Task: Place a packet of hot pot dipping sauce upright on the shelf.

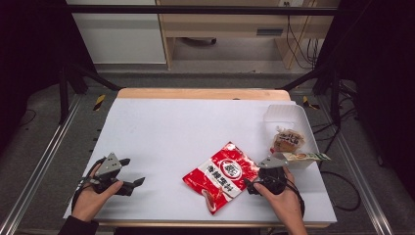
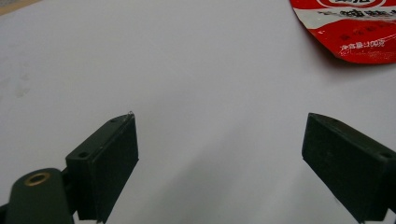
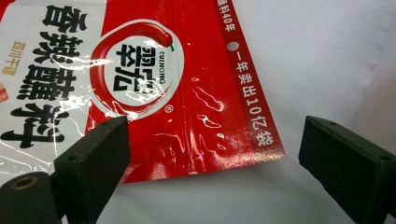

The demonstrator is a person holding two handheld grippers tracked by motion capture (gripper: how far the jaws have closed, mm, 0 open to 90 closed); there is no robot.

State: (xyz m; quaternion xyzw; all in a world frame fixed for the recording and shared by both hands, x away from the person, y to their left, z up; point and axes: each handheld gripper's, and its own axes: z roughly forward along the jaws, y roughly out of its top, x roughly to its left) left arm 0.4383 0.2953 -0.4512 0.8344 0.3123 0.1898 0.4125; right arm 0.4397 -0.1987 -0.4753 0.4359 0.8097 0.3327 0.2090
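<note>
The red sauce packet [image 1: 221,175] lay flat on the table [image 1: 171,132], toward its near right corner. The right tool [image 3: 212,154] hovered over the packet's edge, jaws wide apart and holding nothing. The left tool [image 2: 219,154], also wide open and empty, rested near the near left corner. A white tray [image 1: 288,115] at the right edge held perhaps a wrapped snack [image 1: 288,140].

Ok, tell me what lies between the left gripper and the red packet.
Nothing: in the high view, bare white table runs from the left gripper to the red packet; the left gripper view agrees.

Both tools [image 1: 128,177] [image 1: 250,185] wide open.
</note>
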